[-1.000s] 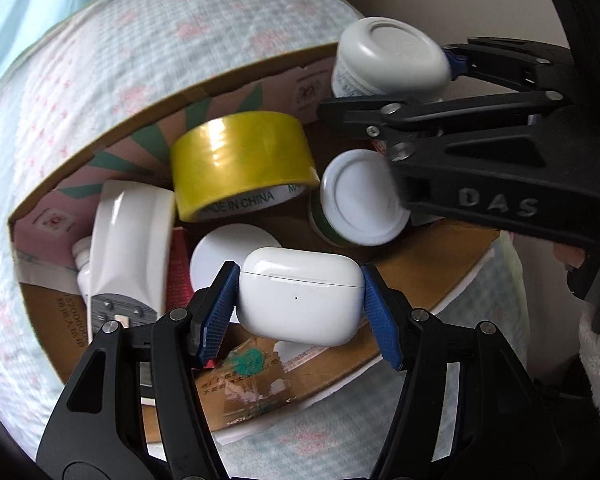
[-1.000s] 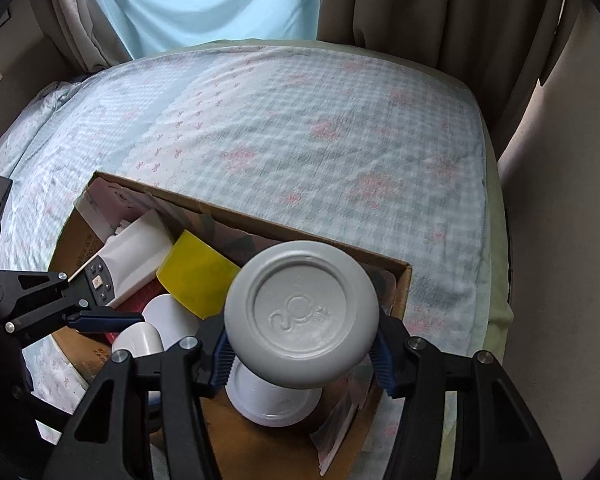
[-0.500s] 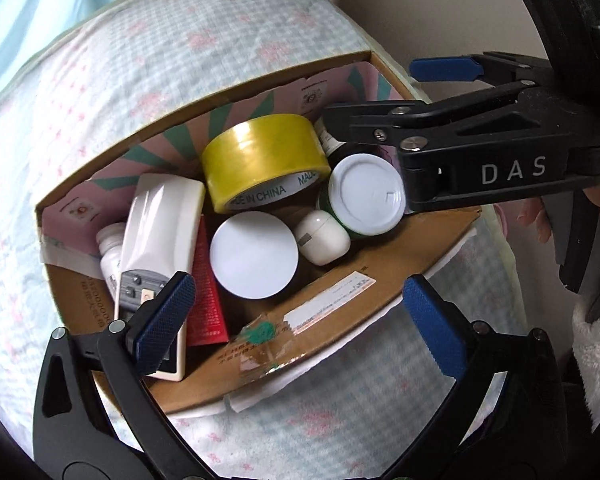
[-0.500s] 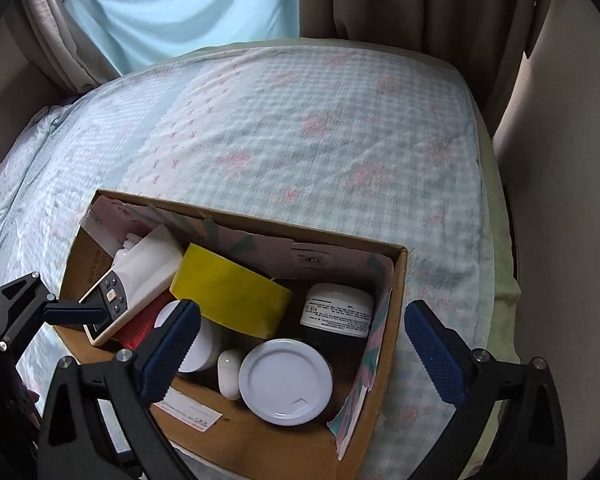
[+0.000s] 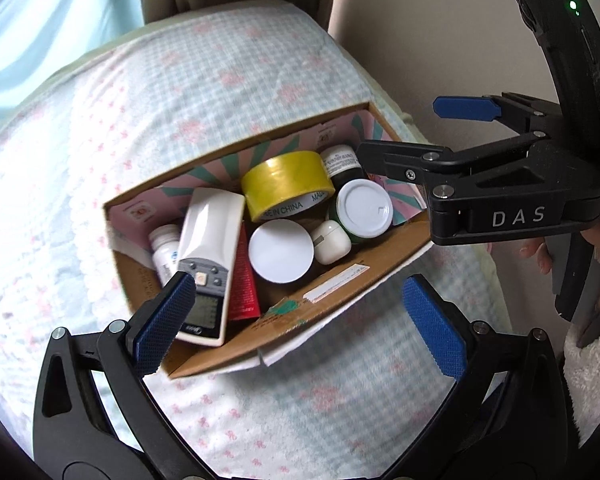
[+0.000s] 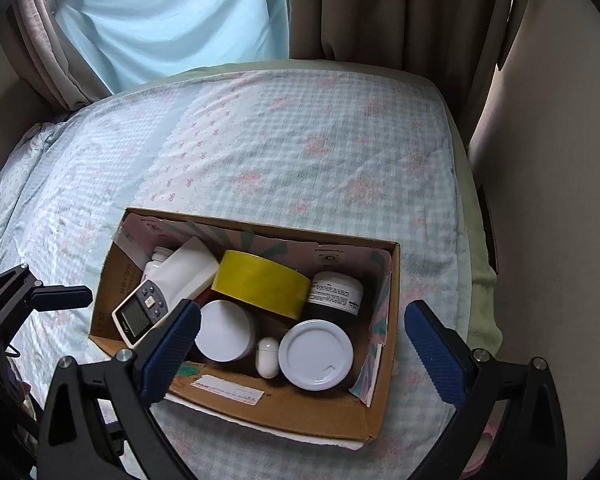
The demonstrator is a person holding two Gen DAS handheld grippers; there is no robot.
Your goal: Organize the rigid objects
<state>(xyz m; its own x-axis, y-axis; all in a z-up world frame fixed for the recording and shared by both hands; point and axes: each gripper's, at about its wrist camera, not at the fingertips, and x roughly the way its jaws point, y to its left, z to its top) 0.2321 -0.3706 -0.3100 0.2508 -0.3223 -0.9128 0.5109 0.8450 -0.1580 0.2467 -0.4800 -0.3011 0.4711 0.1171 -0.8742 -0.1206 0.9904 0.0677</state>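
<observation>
A cardboard box (image 6: 300,414) sits on the bed and holds a yellow tape roll (image 6: 262,282), a white remote (image 6: 164,296), a white earbud case (image 6: 268,356), a dark jar with a white label (image 6: 334,292), a white-lidded jar (image 6: 316,354) and a round white lid (image 6: 224,336). In the left wrist view the box (image 5: 340,280) shows the tape (image 5: 286,184), the earbud case (image 5: 332,242) and a red tube (image 5: 244,284). My left gripper (image 5: 300,320) is open and empty above the box's near side. My right gripper (image 6: 304,352) is open and empty above the box.
The bed (image 6: 260,140) has a pale checked cover with pink flowers. Curtains (image 6: 380,8) and a light blue sheet (image 6: 172,16) hang behind it. A wall (image 6: 548,160) runs along the bed's right edge. The right gripper's body (image 5: 512,188) crosses the left wrist view.
My left gripper let go of the earbud case and my right let go of the white-capped jar; both now lie in the box. Both grippers opened and pulled back upward.
</observation>
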